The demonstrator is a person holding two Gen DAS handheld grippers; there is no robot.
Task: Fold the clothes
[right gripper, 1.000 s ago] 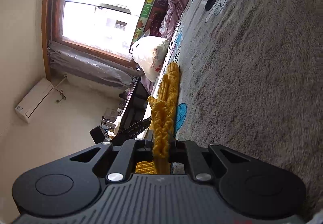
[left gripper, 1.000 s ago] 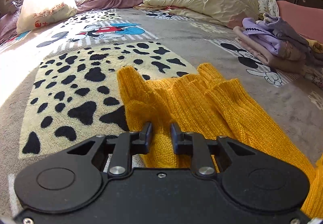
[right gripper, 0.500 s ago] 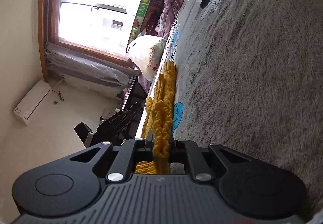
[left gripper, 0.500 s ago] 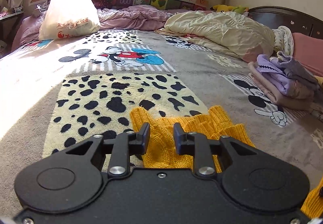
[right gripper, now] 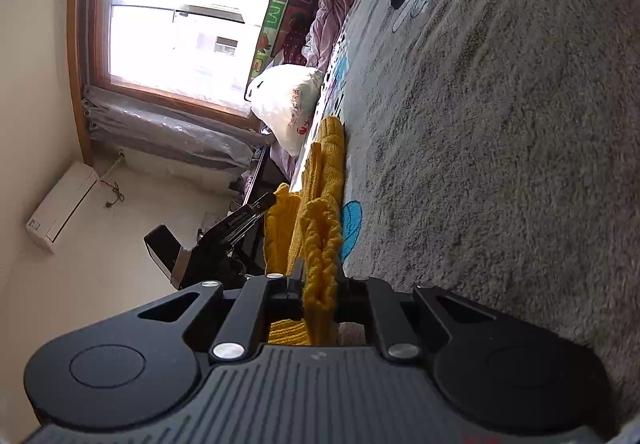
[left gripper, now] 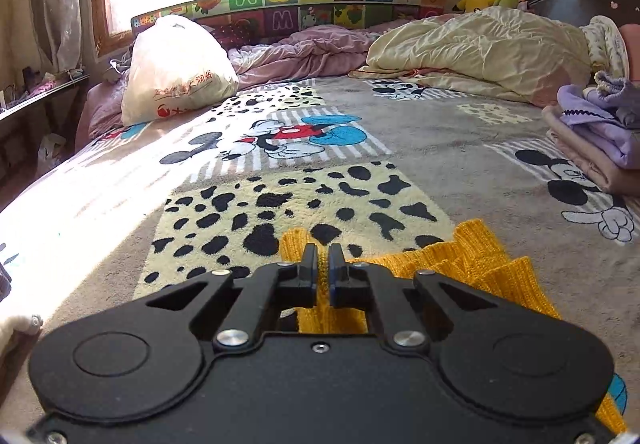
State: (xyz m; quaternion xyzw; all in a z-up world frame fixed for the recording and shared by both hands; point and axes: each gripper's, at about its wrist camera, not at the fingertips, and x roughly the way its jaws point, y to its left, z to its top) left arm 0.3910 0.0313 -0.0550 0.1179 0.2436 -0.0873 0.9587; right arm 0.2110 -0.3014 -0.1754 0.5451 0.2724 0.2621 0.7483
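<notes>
The yellow cable-knit sweater [left gripper: 460, 268] lies on the cartoon-mouse bed blanket [left gripper: 440, 148], low centre. Left gripper [left gripper: 323, 256] jaws nearly closed on its edge; right gripper [right gripper: 320, 276] jaws clamp bunched knit. White plastic bag [left gripper: 176, 68], upper left, bears unreadable red writing

A mustard-yellow cable-knit sweater [left gripper: 472, 264] is glowing against a grey plush cartoon-mouse blanket [left gripper: 440, 148] that is showing a cream panel with black spots. A white plastic bag [left gripper: 176, 68] is bearing red print, and lilac folded clothes [left gripper: 596, 124] are topping a dusty-pink layer.
</notes>
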